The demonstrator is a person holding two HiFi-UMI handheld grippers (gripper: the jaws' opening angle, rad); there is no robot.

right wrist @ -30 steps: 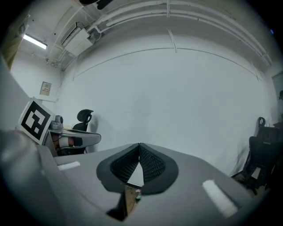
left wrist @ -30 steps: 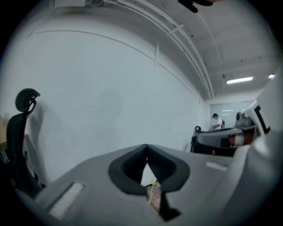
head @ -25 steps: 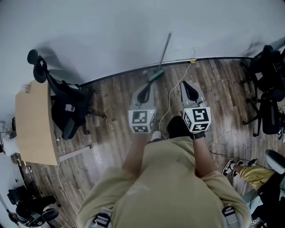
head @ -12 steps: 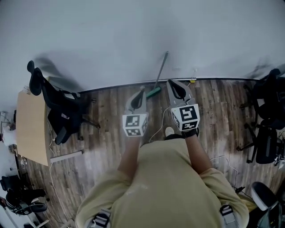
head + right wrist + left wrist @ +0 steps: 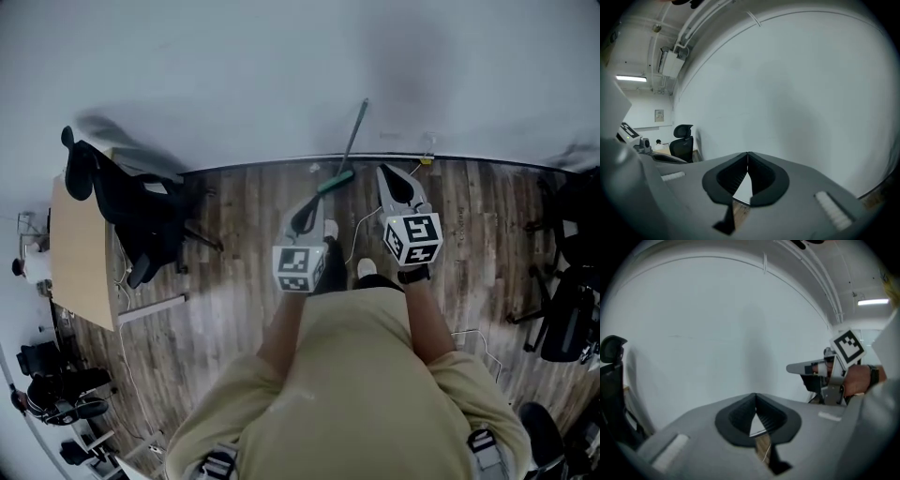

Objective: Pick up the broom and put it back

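- The left claw (image 5: 755, 396) had its two grey jaws brought together. The dark ribbed pads met at the tips and nothing sat between them.
- The right claw (image 5: 747, 154) was closed tip to tip in the same way and was empty. It was held to the right of the left claw, roughly level with it.
- The long broom with a grey pole and green head (image 5: 352, 139) leaned on the plain white wall (image 5: 234, 75) ahead of both claws. Its head rested down by the dark baseboard (image 5: 253, 170). It stood slightly right of the left claw's tips and left of the right claw's tips, and touched neither.
- A thin white cable (image 5: 359, 236) trailed over the brown wood-plank floor (image 5: 234, 234) under the gap between the two claws, leading towards the wall near the broom's head.
- The person's white shoe (image 5: 330, 229) stood on the floor just beneath the left claw.
- A black office chair (image 5: 141, 220) stood well off to the left of the left claw, beside a pale wooden desk (image 5: 80, 262).
- Another black chair (image 5: 567, 314) stood far to the right of the right claw.
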